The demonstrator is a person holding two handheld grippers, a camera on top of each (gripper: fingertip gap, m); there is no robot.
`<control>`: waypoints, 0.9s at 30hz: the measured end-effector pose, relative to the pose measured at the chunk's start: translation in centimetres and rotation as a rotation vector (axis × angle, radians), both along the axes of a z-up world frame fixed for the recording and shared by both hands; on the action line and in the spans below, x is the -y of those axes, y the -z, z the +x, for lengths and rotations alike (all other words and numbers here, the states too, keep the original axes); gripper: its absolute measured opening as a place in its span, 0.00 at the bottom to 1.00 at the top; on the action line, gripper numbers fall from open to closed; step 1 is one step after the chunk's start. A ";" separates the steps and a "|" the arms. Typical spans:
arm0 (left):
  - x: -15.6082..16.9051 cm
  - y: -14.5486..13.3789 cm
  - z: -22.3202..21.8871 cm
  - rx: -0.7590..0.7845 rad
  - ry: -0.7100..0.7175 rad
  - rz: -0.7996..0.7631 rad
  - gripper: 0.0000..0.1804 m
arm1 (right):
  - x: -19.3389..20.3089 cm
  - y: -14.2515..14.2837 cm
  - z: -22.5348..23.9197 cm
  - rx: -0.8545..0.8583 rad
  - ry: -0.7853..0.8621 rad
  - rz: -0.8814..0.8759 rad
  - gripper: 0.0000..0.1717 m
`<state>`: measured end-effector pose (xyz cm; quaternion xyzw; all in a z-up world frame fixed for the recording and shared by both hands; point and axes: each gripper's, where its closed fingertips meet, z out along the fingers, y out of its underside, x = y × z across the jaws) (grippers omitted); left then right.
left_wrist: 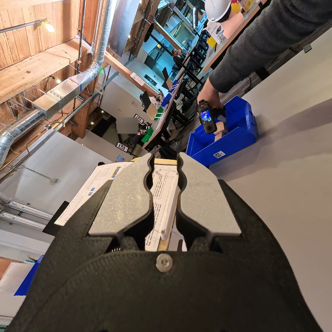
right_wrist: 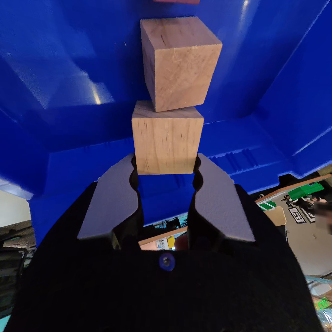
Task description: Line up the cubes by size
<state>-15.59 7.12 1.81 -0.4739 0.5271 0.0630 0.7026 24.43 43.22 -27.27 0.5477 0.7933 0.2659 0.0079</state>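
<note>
A pale wooden cube (right_wrist: 166, 143) sits inside the blue plastic bin (right_wrist: 251, 125), clamped at its near end between both pads of the right gripper (right_wrist: 165, 164), with a second, larger wooden cube (right_wrist: 181, 71) touching its far side. The left gripper (left_wrist: 165, 172) hangs over a printed sheet (left_wrist: 100, 181), its fingers parted and bare.

Two plain wooden cubes (right_wrist: 167, 143) touch corner-to-face inside the blue bin (right_wrist: 71, 71).

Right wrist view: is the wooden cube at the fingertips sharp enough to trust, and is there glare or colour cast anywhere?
Right wrist view: the near wooden cube is sharp with grain visible; the blue plastic bin shows glare streaks and tints the grey fingers bluish. Left wrist view: heavily tilted wide-angle bending; lamp flare at upper left; soft shadows on the white table.
</note>
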 end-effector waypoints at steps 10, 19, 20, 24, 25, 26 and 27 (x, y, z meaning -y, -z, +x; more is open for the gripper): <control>-0.3 0.5 0.4 -0.017 0.002 -0.015 0.13 | -1.1 0.4 0.3 0.108 0.001 0.024 0.35; -0.4 0.8 0.7 -0.032 0.006 -0.022 0.12 | -1.6 0.7 0.6 0.228 0.017 0.063 0.35; -0.4 0.8 0.7 -0.033 0.005 -0.022 0.12 | -1.6 0.7 0.7 0.232 0.024 0.061 0.35; -0.3 0.8 0.7 -0.034 0.007 -0.022 0.12 | -1.3 0.4 0.4 0.211 0.043 0.057 0.34; -0.3 0.8 0.7 -0.034 0.007 -0.022 0.12 | -1.2 0.3 0.2 0.201 0.038 0.054 0.33; -0.3 0.9 0.7 -0.035 0.006 -0.022 0.12 | -1.1 0.1 0.0 0.187 0.032 0.055 0.33; -0.3 0.9 0.7 -0.035 0.007 -0.023 0.12 | -1.1 0.0 -0.2 0.181 0.030 0.063 0.34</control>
